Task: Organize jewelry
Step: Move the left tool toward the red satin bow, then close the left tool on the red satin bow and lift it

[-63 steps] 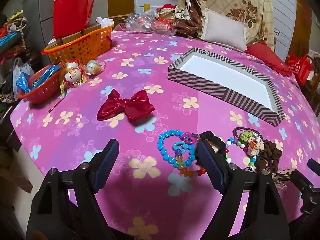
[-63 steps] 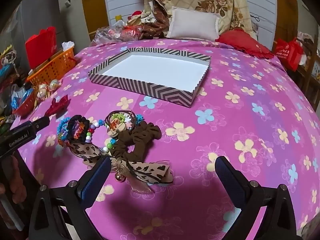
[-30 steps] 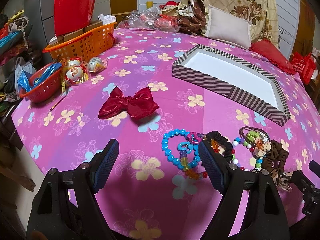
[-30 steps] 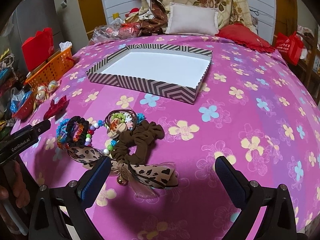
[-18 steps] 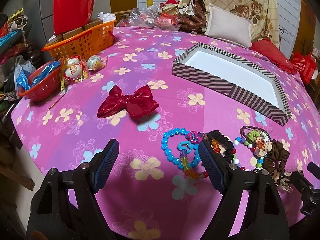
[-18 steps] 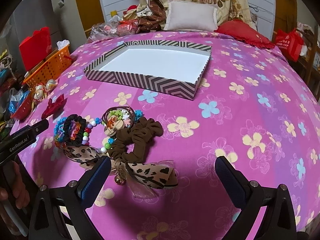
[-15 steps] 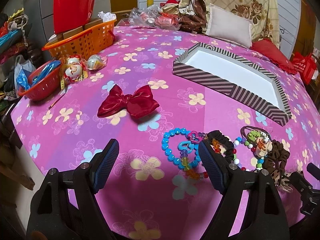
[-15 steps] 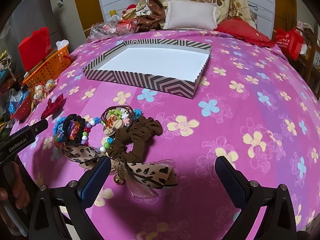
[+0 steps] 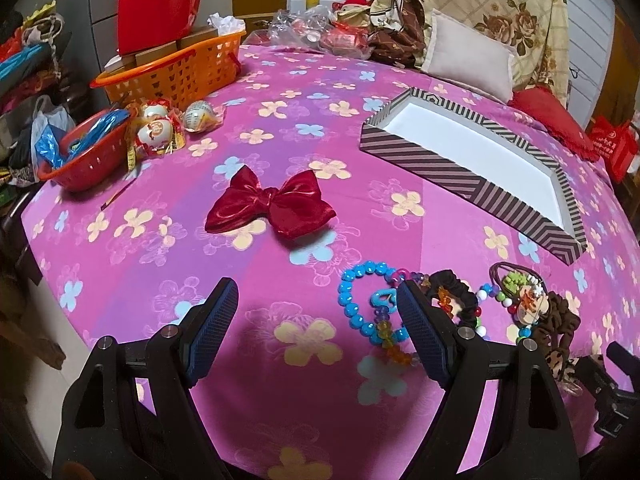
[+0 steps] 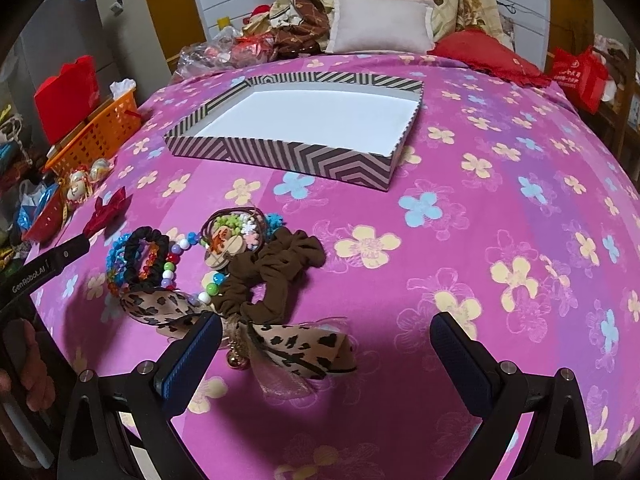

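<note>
Both grippers — left [image 9: 316,332], right [image 10: 326,354] — jaws wide, empty; striped tray's [image 10: 280,154] long axis runs left-right.

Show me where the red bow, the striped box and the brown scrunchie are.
red bow [image 9: 272,202], left wrist view, centre knot.
striped box [image 10: 280,154], right wrist view, near wall.
brown scrunchie [image 10: 280,266], right wrist view, upper folds.

Striped tray [image 10: 280,156] sat flat, white inside. Red satin bow [image 9: 270,208] lay alone, well apart from it. Blue bead bracelet [image 9: 362,304], black scrunchie [image 10: 146,254], brown scrunchie [image 10: 280,268] & leopard bow [image 10: 296,346] lay bunched together, touching.
</note>
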{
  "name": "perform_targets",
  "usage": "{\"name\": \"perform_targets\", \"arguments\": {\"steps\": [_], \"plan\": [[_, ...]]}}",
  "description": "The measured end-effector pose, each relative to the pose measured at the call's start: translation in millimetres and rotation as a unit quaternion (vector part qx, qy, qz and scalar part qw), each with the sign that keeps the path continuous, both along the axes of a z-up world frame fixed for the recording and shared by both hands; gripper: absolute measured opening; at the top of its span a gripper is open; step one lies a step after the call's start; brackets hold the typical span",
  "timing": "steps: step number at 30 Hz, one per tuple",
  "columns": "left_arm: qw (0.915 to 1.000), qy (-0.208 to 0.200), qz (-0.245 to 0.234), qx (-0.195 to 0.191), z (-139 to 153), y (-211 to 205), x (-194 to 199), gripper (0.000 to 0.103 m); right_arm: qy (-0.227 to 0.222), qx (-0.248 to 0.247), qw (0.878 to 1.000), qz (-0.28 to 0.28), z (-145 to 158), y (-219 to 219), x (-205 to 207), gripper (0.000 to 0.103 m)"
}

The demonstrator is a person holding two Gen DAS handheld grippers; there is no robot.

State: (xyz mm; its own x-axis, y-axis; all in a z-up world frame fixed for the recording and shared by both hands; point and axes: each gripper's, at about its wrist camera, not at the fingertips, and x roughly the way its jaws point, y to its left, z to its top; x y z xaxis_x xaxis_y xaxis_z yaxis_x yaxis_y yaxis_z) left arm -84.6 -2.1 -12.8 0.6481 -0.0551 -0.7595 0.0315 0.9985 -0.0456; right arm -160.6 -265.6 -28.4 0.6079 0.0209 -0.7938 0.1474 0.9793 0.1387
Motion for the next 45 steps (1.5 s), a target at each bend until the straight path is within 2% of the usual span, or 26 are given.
{"name": "perform_targets", "arguments": {"steps": [9, 18, 38, 42, 45], "plan": [[0.9998, 0.007, 0.015, -0.005, 0, 10, 6, 0.082, 0.004, -0.001, 1.000, 0.021, -1, 14, 12, 0.103], [0.9995, 0.010, 0.029, -0.001, 0, 15, 13, 0.082, 0.023, 0.000, 1.000, 0.014, -2, 12, 23, 0.103], [0.9987, 0.024, 0.045, -0.004, -7, 26, 21, 0.082, 0.055, -0.007, 0.998, 0.024, -24, 18, 32, 0.103], [0.9978, 0.034, 0.054, -0.016, -8, 34, 27, 0.082, 0.058, -0.024, 0.998, 0.022, -25, 15, 30, 0.103], [0.9968, 0.039, 0.065, -0.026, -7, 45, 35, 0.082, 0.061, -0.016, 0.998, 0.019, -25, 10, 29, 0.103]]}}
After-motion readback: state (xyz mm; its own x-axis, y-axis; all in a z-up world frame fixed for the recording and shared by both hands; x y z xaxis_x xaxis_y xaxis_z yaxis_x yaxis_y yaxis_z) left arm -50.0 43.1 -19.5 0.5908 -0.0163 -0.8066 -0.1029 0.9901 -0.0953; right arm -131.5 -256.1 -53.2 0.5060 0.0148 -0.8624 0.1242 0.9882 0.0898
